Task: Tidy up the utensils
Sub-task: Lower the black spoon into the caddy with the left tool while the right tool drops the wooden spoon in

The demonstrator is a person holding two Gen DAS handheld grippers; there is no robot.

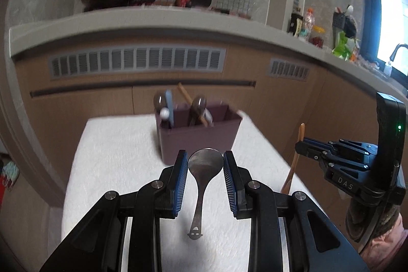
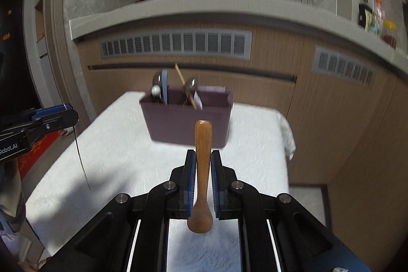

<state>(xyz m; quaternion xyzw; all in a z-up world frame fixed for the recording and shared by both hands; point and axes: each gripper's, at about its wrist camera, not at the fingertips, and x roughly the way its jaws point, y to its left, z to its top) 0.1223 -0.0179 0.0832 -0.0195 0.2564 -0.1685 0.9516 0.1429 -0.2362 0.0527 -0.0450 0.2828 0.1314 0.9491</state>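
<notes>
both tongs (image 1: 206,159) (image 2: 203,165) raised, angled downward, each clamped, left wider than right

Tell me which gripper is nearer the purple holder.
About equal; I cannot tell. The left gripper, shut on a metal spoon, and the right gripper, shut on a wooden spoon, both face the holder.

wrist views side by side, both facing caddy (image 1: 197,130)

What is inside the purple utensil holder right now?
The purple holder has metal spoons, a blue-handled utensil, a white-tipped piece and a wooden stick standing in its left and middle sections. The right section looks empty, but the walls hide everything lower down.
</notes>
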